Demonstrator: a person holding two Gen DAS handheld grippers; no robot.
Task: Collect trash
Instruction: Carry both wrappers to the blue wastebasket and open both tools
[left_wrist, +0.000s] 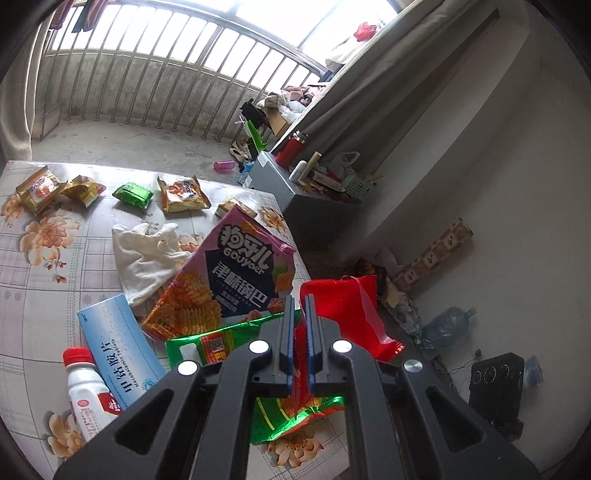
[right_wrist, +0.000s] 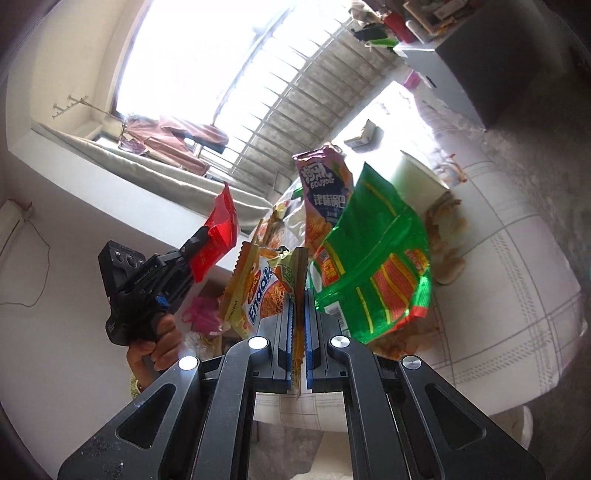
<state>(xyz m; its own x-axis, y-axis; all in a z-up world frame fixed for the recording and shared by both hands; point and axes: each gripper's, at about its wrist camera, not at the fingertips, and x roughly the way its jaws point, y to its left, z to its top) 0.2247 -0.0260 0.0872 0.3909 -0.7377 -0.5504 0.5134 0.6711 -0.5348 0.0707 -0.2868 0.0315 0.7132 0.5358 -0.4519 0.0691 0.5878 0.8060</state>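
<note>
Your left gripper (left_wrist: 300, 306) is clamped on a crinkled red plastic wrapper (left_wrist: 347, 314), lifted beside the floral-clothed table (left_wrist: 44, 266). Your right gripper (right_wrist: 297, 288) pinches a yellow foil noodle packet (right_wrist: 255, 291) above that table.

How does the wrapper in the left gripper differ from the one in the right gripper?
The red wrapper in the left gripper is plain red with no print showing; the yellow noodle wrapper in the right gripper is yellow and orange with blue lettering. The red wrapper has a green edge; the yellow noodle wrapper's edges are serrated. Both are empty and pinched in shut jaws.
</note>
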